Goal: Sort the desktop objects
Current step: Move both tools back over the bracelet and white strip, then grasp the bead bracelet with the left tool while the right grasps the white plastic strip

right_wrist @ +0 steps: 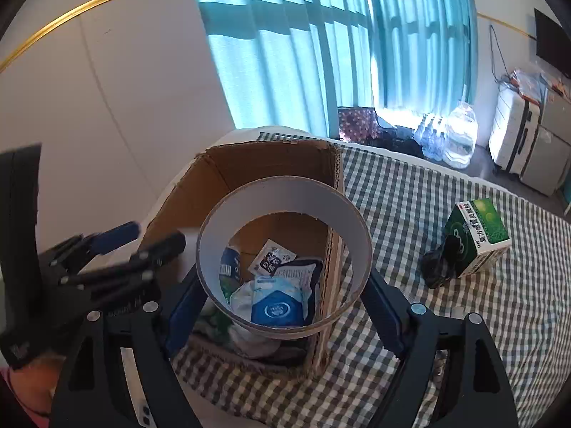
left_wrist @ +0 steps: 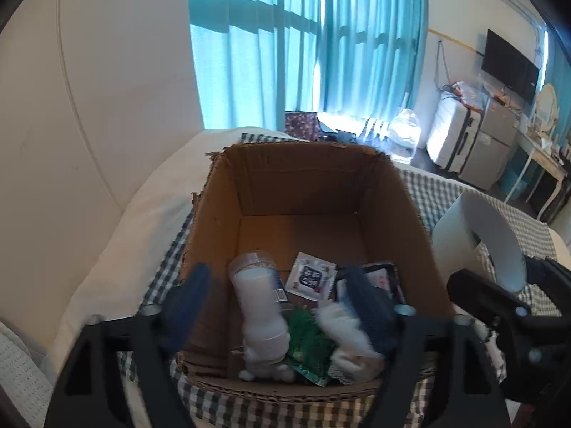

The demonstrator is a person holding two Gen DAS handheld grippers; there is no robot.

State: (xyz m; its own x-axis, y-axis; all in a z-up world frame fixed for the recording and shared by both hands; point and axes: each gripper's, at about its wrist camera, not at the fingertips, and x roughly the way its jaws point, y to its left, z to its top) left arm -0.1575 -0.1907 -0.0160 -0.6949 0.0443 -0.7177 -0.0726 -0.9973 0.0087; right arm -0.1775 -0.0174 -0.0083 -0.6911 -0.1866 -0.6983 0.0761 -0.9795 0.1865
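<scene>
A lived-in bedroom at home: a bed under a green-and-white checked cloth (right_wrist: 428, 214), long turquoise curtains (left_wrist: 303, 42) over a sunlit window, a white hard-shell suitcase (left_wrist: 449, 135), a black wall-mounted television (left_wrist: 510, 66) and a pale dressing table with an oval mirror (left_wrist: 546, 107).

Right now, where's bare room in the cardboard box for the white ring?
The far half of the cardboard box floor is bare, bordered by the back wall and the white sachet. The near end is crowded: white bottle, green packet, blue-and-white pouches. The right tool holds the white ring above that clutter.
</scene>
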